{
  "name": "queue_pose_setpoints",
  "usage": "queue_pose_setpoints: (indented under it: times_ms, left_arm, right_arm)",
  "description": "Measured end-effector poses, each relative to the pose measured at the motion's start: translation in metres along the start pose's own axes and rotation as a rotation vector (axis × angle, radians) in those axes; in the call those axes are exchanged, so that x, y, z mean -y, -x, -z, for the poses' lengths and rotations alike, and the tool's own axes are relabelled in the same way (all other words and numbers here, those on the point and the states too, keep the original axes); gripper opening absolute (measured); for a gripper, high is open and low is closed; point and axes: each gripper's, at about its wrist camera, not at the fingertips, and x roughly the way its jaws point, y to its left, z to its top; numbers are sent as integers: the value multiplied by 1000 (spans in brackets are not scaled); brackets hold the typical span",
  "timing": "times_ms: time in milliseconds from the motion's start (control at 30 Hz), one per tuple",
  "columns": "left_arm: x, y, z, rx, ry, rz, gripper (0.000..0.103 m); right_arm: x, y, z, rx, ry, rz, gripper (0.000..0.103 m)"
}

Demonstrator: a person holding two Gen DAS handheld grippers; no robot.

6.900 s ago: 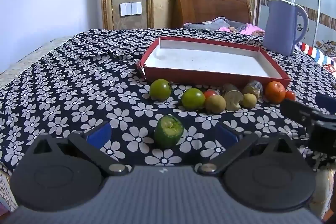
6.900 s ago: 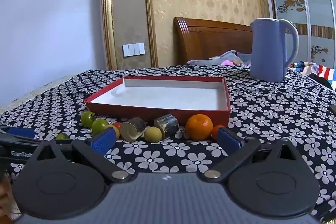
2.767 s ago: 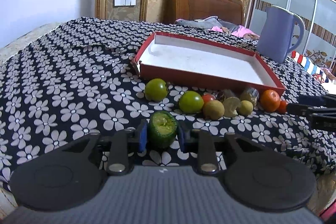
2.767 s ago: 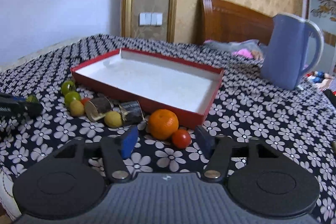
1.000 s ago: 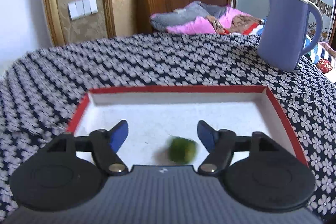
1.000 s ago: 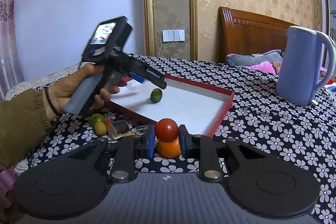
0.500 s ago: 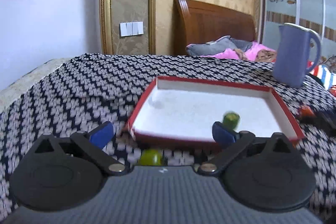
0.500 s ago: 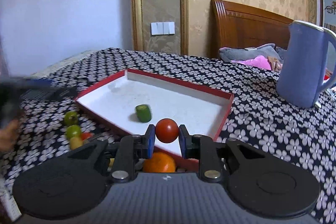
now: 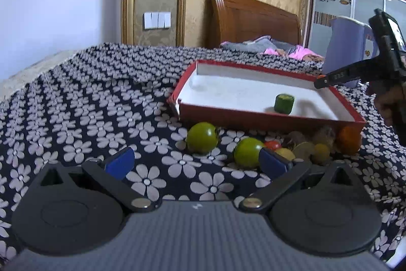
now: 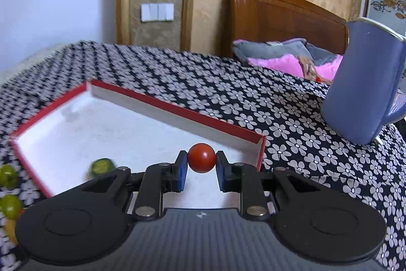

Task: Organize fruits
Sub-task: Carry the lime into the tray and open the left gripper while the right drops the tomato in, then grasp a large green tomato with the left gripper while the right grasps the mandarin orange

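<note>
The right claw (image 10: 201,168) is clamping a small red cherry tomato (image 10: 201,158) across its middle, hovering over the red tray (image 10: 177,109); smooth, light and thin-skinned, it is probably needing only gentle pressure. The left claw (image 9: 195,160) is hanging apart and empty over the counter (image 9: 88,103). The cut green fruit (image 9: 284,103) in the tray and the blue jug (image 10: 365,90) beside it are sitting clear of the drop.

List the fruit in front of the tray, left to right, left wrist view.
Big green fruit → second green fruit → small red tomato → orange. The yellowish and brown pieces between the tomato and the orange overlap, so their order is unclear.
</note>
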Motion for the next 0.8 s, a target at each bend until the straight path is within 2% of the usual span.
queue_pose_setpoints:
  times_ms: [133, 233, 400, 533, 633, 700, 800]
  left_arm:
    - [-2, -4, 0, -15, 12, 0, 103]
    - [-4, -2, -2, -18, 18, -23, 103]
    - [-8, 0, -30, -18, 45, -21, 103]
    - [-6, -19, -60, -71, 75, -30, 102]
    - [1, -37, -71, -128, 58, -38, 92]
    - [5, -47, -71, -153, 45, -43, 92]
    - [8, -58, -69, -180, 35, -49, 91]
  right_arm:
    - [-6, -16, 2, -34, 9, 46, 25]
    - [-4, -2, 6, -12, -24, 17, 25]
    - [-6, 60, 22, 100, -21, -29, 25]
    - [-13, 106, 44, 182, -42, -101, 25]
    - [-22, 127, 63, 213, -30, -112, 32]
    - [-27, 135, 73, 225, -19, -103, 42]
    - [-29, 140, 83, 238, -12, -67, 47]
